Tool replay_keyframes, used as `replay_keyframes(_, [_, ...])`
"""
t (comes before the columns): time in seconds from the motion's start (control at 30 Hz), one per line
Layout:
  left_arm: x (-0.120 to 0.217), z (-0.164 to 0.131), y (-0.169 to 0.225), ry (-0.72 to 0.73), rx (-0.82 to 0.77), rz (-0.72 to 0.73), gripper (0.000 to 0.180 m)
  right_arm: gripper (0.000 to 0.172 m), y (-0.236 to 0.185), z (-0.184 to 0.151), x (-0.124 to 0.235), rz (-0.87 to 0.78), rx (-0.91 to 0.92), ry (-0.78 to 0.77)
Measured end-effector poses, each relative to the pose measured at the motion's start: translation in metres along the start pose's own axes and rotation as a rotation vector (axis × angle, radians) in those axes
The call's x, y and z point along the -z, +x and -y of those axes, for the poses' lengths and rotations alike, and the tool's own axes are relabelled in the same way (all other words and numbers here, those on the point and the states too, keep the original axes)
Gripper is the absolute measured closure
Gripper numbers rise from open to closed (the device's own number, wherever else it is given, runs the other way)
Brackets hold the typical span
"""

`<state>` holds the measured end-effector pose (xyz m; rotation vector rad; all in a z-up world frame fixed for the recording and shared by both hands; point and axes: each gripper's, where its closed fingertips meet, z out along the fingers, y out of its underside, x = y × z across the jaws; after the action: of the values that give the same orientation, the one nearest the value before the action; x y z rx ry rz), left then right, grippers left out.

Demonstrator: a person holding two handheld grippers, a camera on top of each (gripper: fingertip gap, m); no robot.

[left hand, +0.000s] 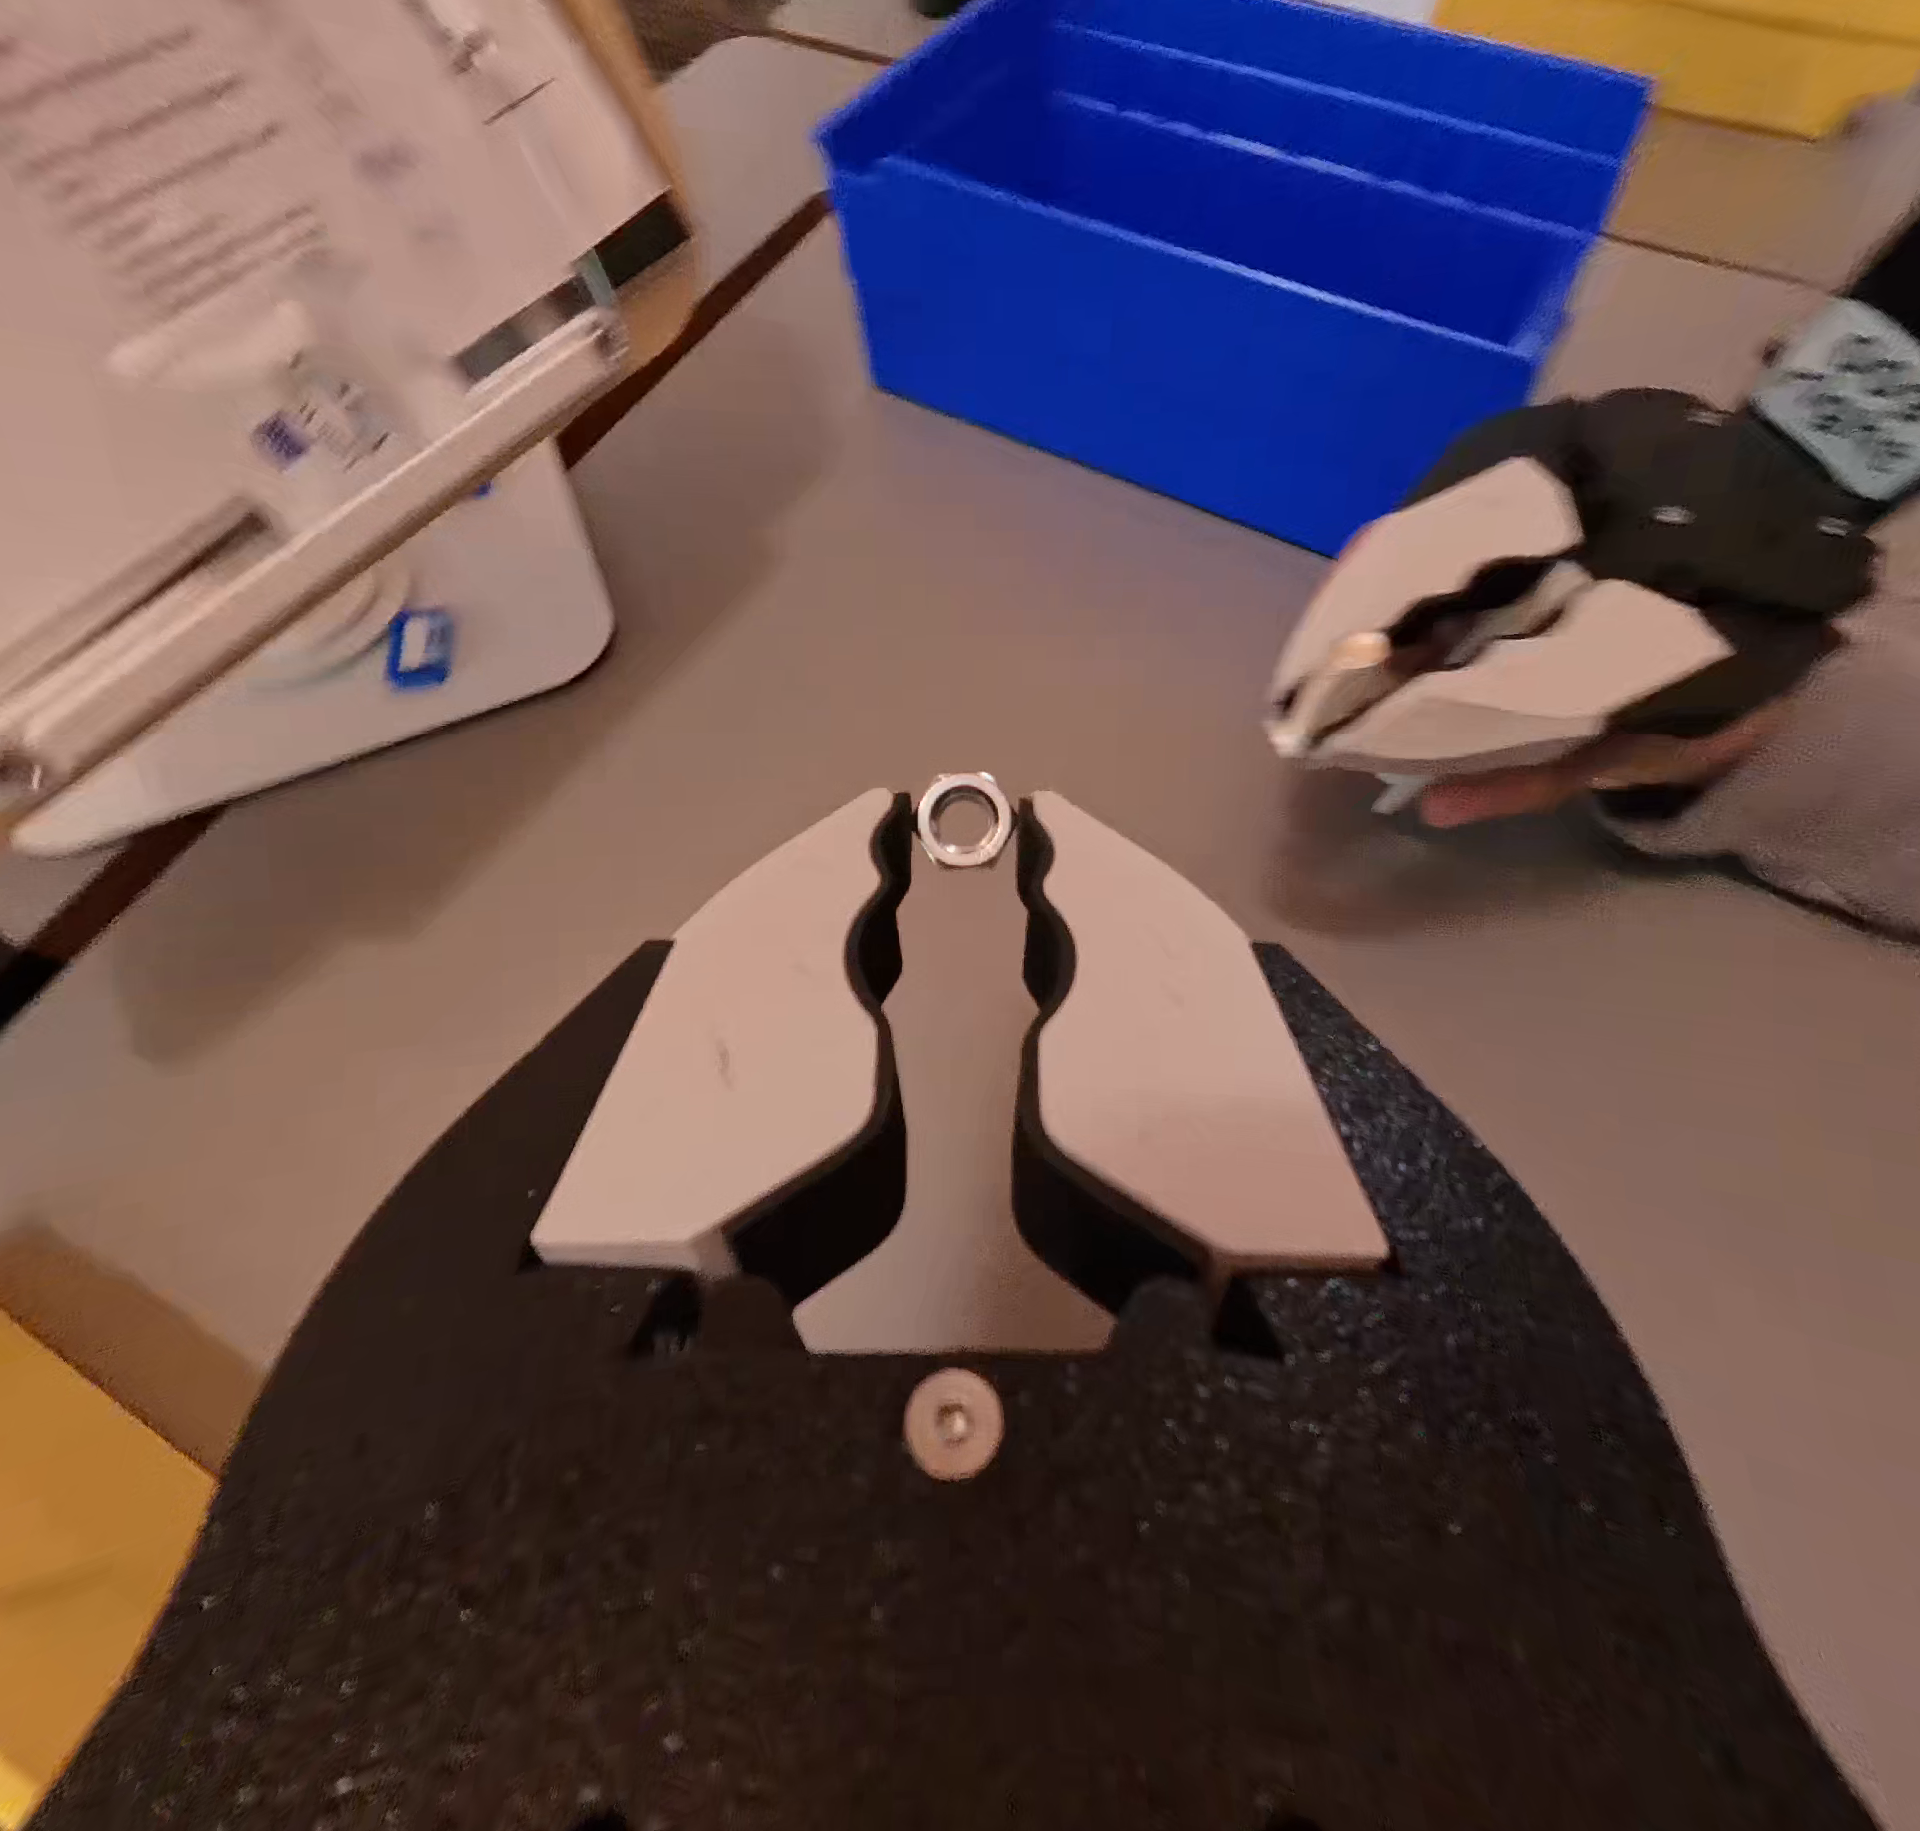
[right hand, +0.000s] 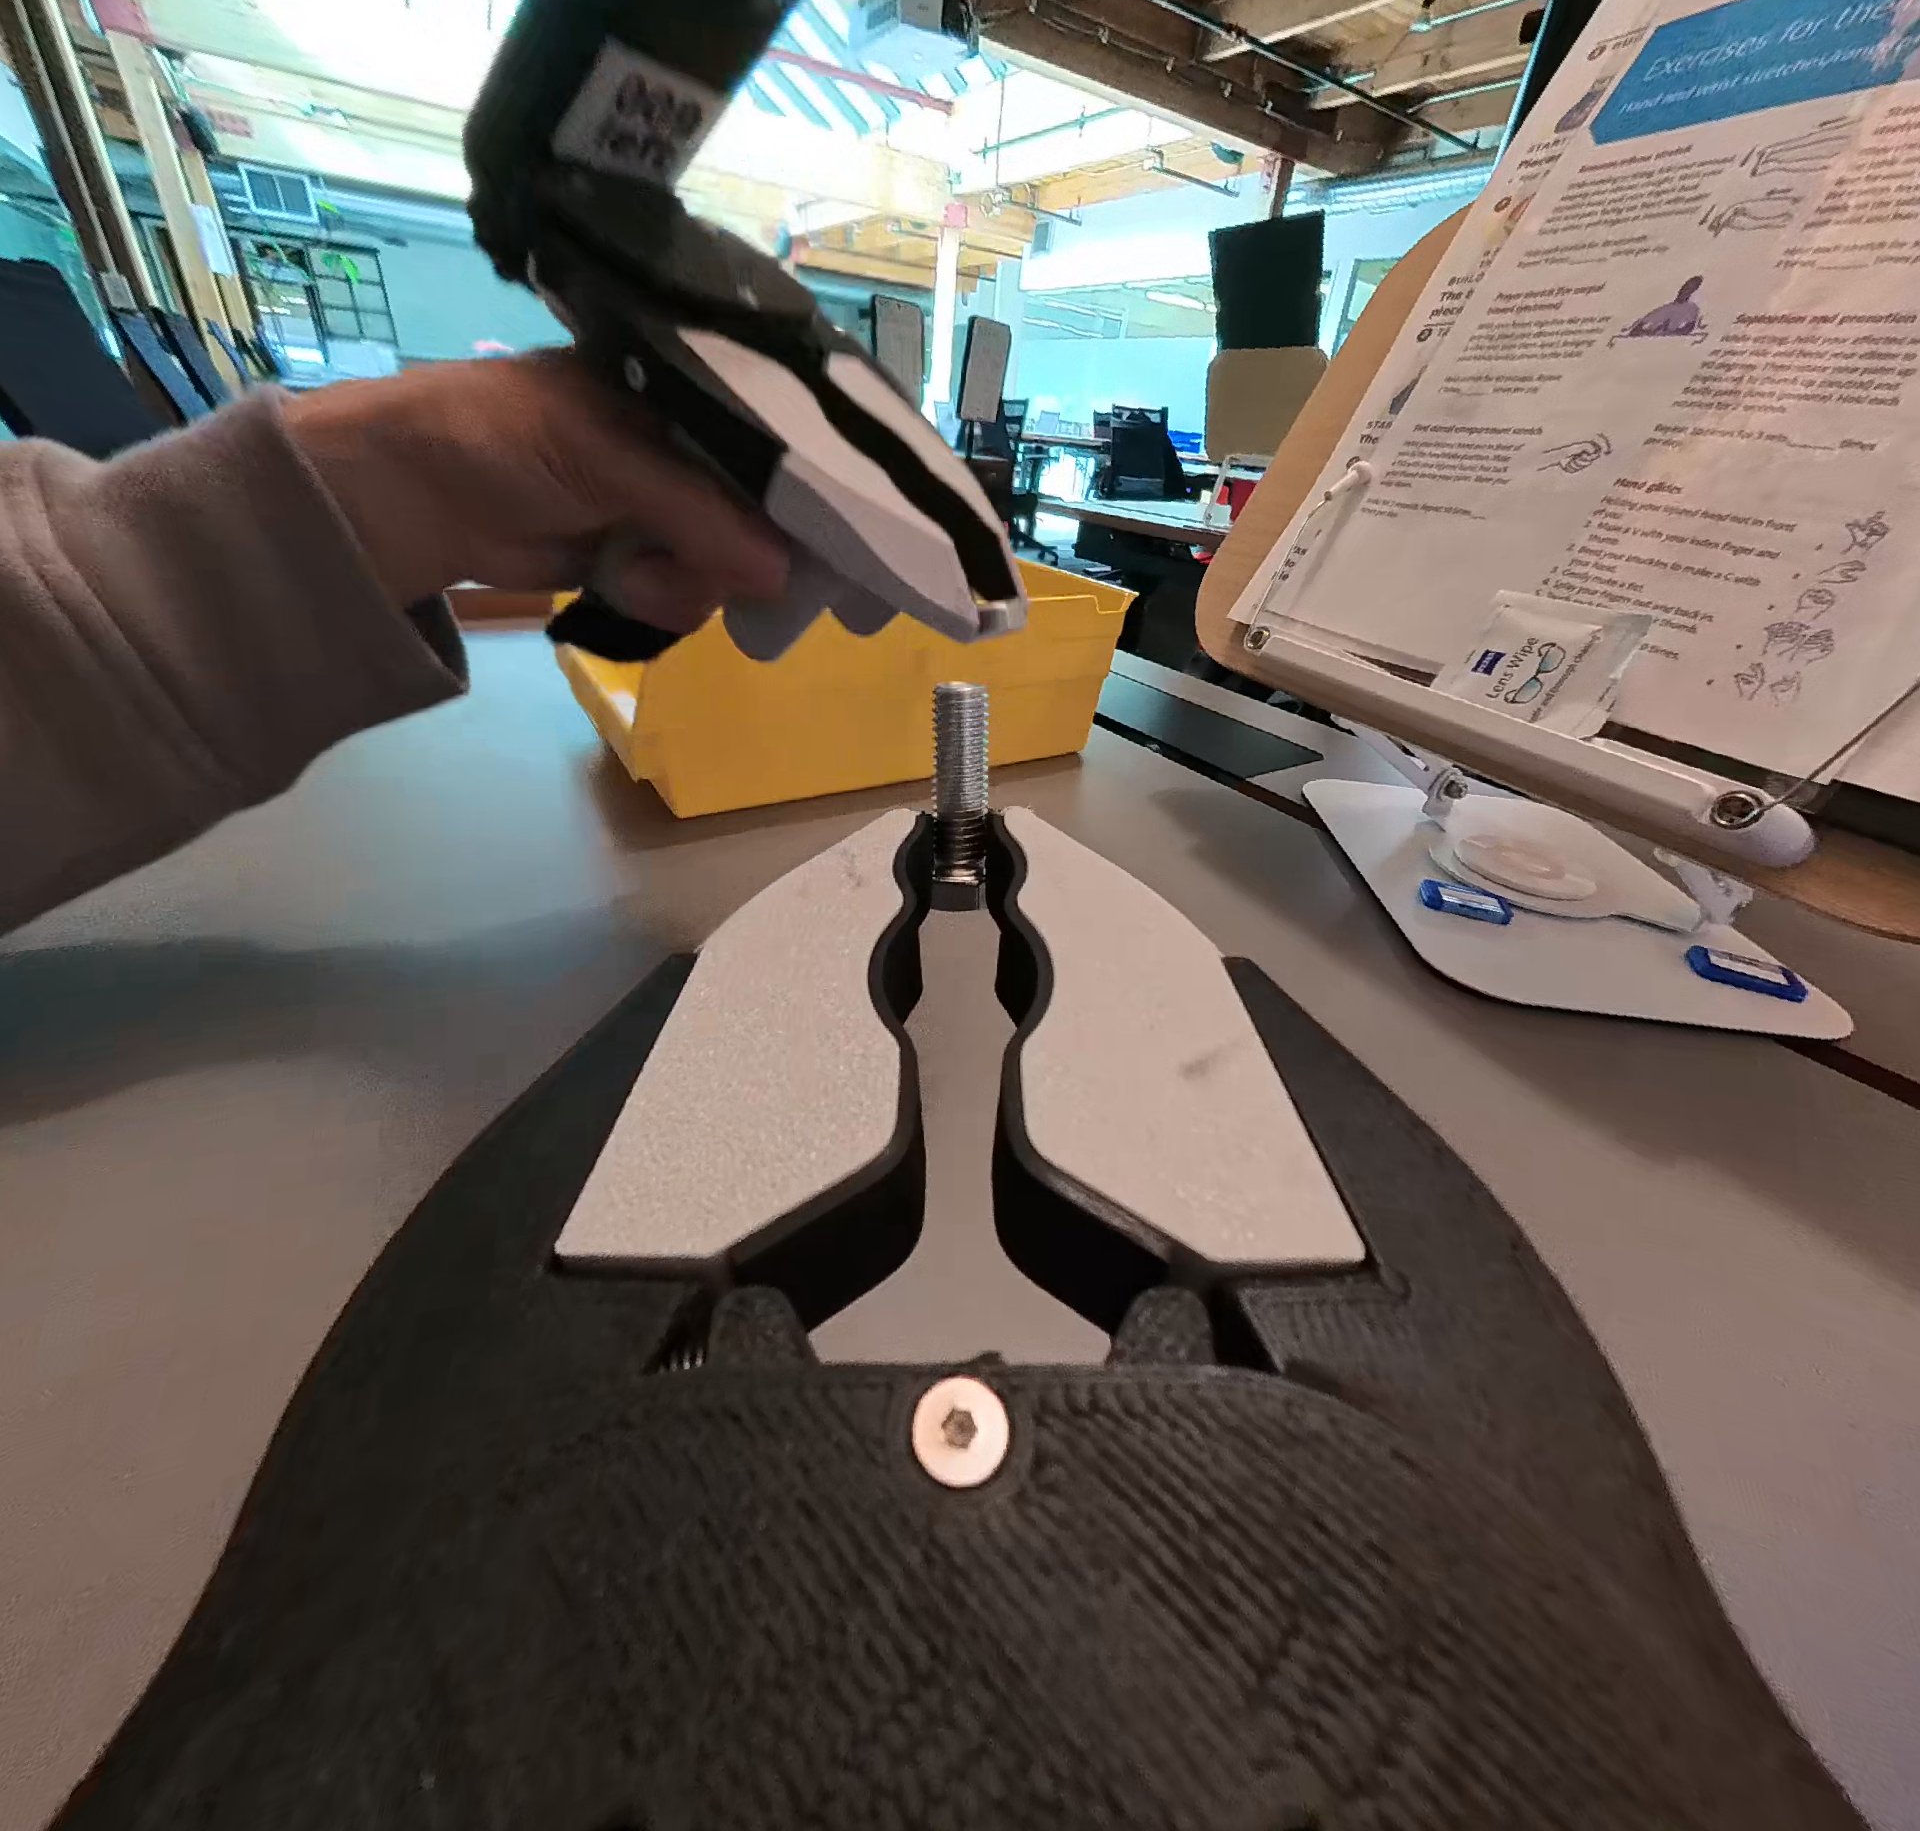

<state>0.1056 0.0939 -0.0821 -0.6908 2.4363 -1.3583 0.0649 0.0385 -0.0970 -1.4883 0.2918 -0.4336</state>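
My left gripper (left hand: 959, 813) is shut on a small silver hex nut (left hand: 940, 839), pinched at the fingertips with its hole facing the camera, above the grey table (left hand: 831, 586). In the right wrist view the left gripper (right hand: 987, 607) hangs tilted down with the nut (right hand: 1006, 618) at its tip, just above and slightly right of the bolt's end. My right gripper (right hand: 961, 825) is shut on a silver threaded bolt (right hand: 960, 742), gripped near its head, threads sticking out past the fingertips. The left wrist view shows the right gripper (left hand: 1299, 711) low at the right, holding the bolt (left hand: 1351, 664).
A blue divided bin (left hand: 1195, 358) stands beyond the left gripper. A yellow bin (right hand: 862, 732) stands behind the bolt. A document stand with a printed sheet (right hand: 1621, 431) on a white base (right hand: 1558, 950) is at the side. A person's hand and sleeve (right hand: 208, 586) hold the left gripper. There is about 8 cm between the tips of the two grippers.
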Motion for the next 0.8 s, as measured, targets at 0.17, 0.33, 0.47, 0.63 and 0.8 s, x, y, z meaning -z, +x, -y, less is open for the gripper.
replay_keyframes(0.17, [0.006,0.029,0.049,-0.058,-0.167,-0.203,0.162,0.163,-0.005,0.001,-0.002,0.018,0.008,0.007])
replay_keyframes(0.33, [0.001,0.033,0.072,-0.102,-0.263,-0.316,0.162,0.163,-0.009,0.004,-0.001,0.05,-0.021,0.033])
replay_keyframes(0.47, [-0.004,0.024,0.073,-0.139,-0.288,-0.331,0.162,0.163,-0.008,0.003,-0.001,0.05,-0.03,0.033])
replay_keyframes(0.63, [-0.008,0.022,0.074,-0.127,-0.279,-0.355,0.162,0.163,-0.014,0.002,-0.005,0.069,-0.033,0.024])
replay_keyframes(0.8, [-0.012,0.014,0.076,-0.174,-0.289,-0.366,0.162,0.163,-0.016,0.0,-0.006,0.077,-0.028,0.011])
